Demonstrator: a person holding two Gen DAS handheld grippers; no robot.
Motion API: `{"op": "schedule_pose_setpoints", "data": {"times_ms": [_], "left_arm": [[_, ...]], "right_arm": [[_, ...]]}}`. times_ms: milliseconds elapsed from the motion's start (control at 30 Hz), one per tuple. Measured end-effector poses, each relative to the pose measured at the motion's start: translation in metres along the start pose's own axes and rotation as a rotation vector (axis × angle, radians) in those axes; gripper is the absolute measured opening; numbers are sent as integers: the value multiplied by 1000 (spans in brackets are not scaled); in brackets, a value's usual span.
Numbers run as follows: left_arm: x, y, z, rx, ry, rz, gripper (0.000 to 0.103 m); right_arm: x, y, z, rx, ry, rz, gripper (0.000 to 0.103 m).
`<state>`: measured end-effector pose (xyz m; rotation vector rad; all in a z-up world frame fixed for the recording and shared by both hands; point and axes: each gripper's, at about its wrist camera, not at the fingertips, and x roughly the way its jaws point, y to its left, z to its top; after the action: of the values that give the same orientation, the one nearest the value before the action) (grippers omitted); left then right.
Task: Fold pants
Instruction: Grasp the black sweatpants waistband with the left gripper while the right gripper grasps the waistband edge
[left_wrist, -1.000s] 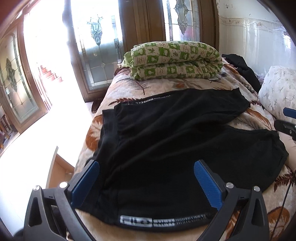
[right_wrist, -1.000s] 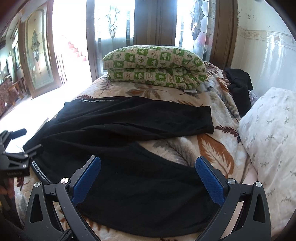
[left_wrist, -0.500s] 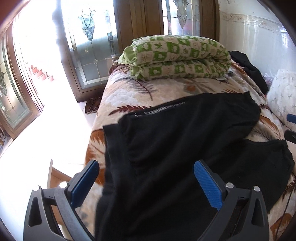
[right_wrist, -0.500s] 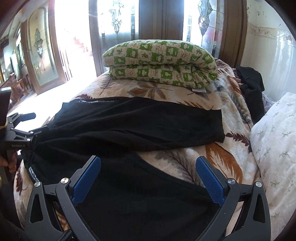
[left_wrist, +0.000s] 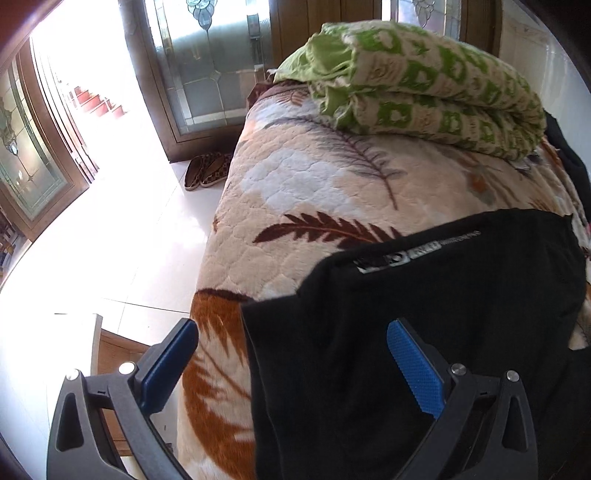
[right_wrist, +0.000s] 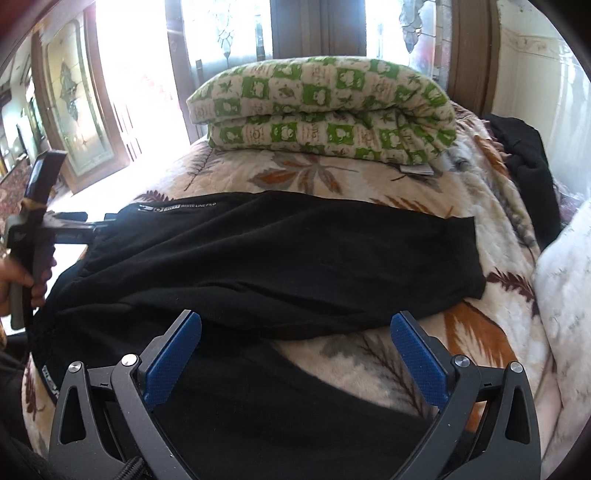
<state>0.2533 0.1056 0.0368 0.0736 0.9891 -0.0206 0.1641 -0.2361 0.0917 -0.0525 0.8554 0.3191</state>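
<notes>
Black pants (right_wrist: 280, 258) lie spread on a leaf-patterned bed cover (right_wrist: 480, 332), waistband at the left, legs running right. In the left wrist view the pants (left_wrist: 443, 314) fill the lower right, with the white waistband label (left_wrist: 402, 254) in sight. My left gripper (left_wrist: 291, 354) is open above the waistband corner at the bed's left edge; it also shows in the right wrist view (right_wrist: 74, 229) at the far left. My right gripper (right_wrist: 295, 343) is open over the near leg, between the two legs. Neither holds cloth.
A folded green-and-white quilt (right_wrist: 325, 107) lies at the bed's far end. A dark garment (right_wrist: 528, 166) and a white pillow (right_wrist: 565, 295) are at the right. Slippers (left_wrist: 207, 171) sit on the white floor (left_wrist: 110, 258) by glass doors.
My left gripper has moved forward and left toward the far waistband corner at the bed's edge. My right gripper has moved forward over the near leg. Both stay open.
</notes>
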Motion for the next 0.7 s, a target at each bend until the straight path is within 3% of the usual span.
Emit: {"op": "schedule_pose_setpoints", "data": {"times_ms": [100, 267, 333, 367, 433, 467, 533, 567, 633, 700], "left_arm": [[18, 5, 3, -9, 46, 7, 103], [29, 10, 7, -11, 82, -66, 98], [30, 9, 10, -9, 90, -127, 78], [29, 7, 12, -1, 88, -137, 75], [26, -3, 16, 46, 70, -131, 57], [24, -8, 18, 72, 64, -119, 54], [19, -14, 21, 109, 45, -119, 32], [17, -14, 25, 112, 32, -111, 31], [13, -7, 31, 82, -13, -34, 20], [14, 12, 37, -6, -16, -90, 20]], "right_arm": [[12, -3, 17, -21, -6, -12, 103], [36, -13, 57, -60, 0, -32, 103], [50, -17, 72, -75, 18, -27, 103], [56, -17, 76, -83, 27, -23, 103], [70, -18, 85, -107, 51, -16, 103], [77, -17, 89, -117, 61, -11, 103], [88, -15, 96, -136, 66, -3, 103], [91, -14, 98, -146, 66, 1, 103], [98, -11, 102, -167, 73, 18, 103], [104, -7, 104, -193, 87, 43, 103]]}}
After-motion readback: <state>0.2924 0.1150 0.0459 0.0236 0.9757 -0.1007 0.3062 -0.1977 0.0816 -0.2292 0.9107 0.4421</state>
